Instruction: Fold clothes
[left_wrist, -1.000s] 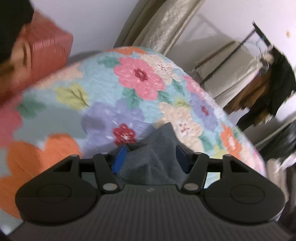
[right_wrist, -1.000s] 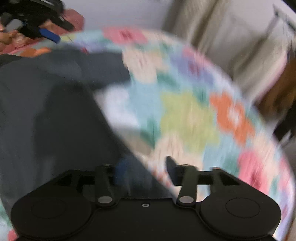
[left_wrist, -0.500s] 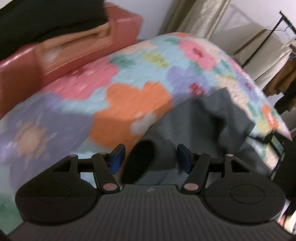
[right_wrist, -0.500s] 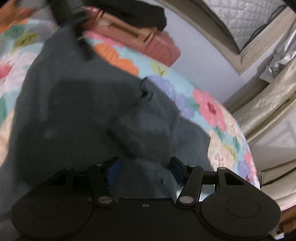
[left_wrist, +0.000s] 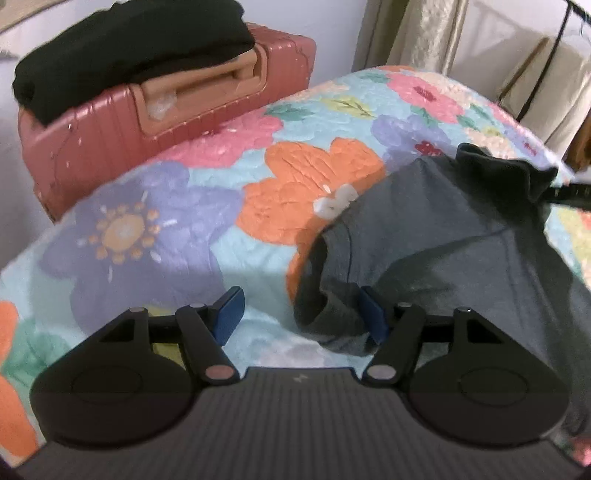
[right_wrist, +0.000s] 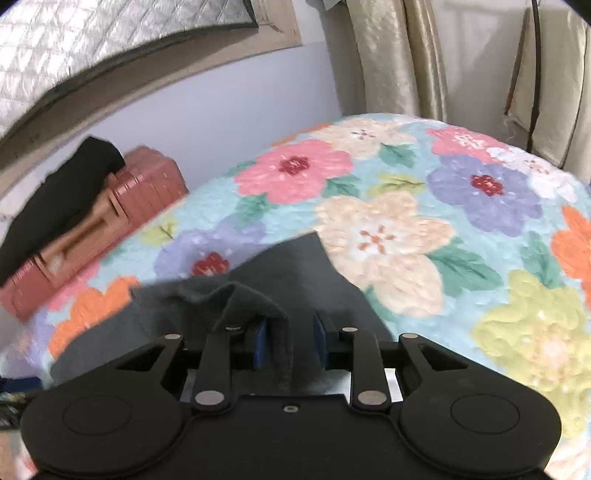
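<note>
A dark grey garment (left_wrist: 461, 236) lies spread on the floral bedspread (left_wrist: 177, 229). In the left wrist view my left gripper (left_wrist: 301, 315) hovers at the garment's near edge with its jaws opening. A rolled cloth opening rests against the right pad (left_wrist: 373, 317), and the left pad (left_wrist: 229, 314) is bare. In the right wrist view my right gripper (right_wrist: 290, 341) has its jaws closing around a raised fold of the garment (right_wrist: 280, 332). That fold drapes over the left finger, and a gap still shows beside the right pad. The right gripper (left_wrist: 572, 192) also shows at the garment's lifted far corner.
A pink suitcase (left_wrist: 110, 129) with a folded black pile (left_wrist: 122, 48) on top stands against the wall at the bed's head. Beige curtains (right_wrist: 391, 55) and a clothes rack (left_wrist: 546, 70) lie beyond the bed. Bare bedspread (right_wrist: 480, 240) stretches to the right of the garment.
The left view swung toward the suitcase, and the cloth that filled the left jaws now sits only at the right pad. The right jaws narrowed onto a fold as the wrist rolled.
</note>
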